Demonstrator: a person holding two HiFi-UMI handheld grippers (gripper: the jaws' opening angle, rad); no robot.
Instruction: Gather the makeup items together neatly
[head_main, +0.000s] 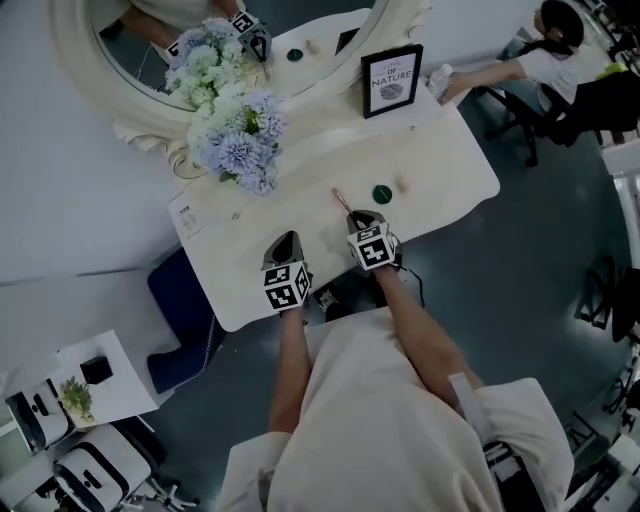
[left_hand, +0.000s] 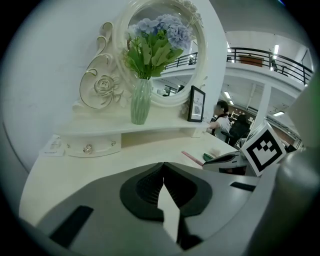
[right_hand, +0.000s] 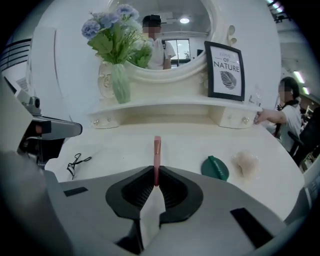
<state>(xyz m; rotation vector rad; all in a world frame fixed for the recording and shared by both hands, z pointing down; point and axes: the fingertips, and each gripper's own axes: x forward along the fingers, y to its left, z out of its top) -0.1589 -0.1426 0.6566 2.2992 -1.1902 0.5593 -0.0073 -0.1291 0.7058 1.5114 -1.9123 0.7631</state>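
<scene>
A thin pink makeup stick (right_hand: 157, 152) points away from me over the cream dressing table (head_main: 450, 150), and my right gripper (right_hand: 156, 181) is shut on its near end. In the head view the pink stick (head_main: 342, 201) juts out ahead of the right gripper (head_main: 362, 216). A round dark green compact (right_hand: 215, 168) and a pale sponge puff (right_hand: 246, 163) lie just to its right. A black eyelash curler (right_hand: 75, 162) lies to the left. My left gripper (left_hand: 163, 175) is shut with nothing in it, hovering near the table's front edge (head_main: 285, 240).
A green vase of blue flowers (head_main: 235, 140) and a framed sign (head_main: 391, 80) stand on the raised shelf below the oval mirror (head_main: 300, 40). A small card (head_main: 185, 215) lies at the table's left end. A seated person (head_main: 520, 65) reaches to the table's far right corner.
</scene>
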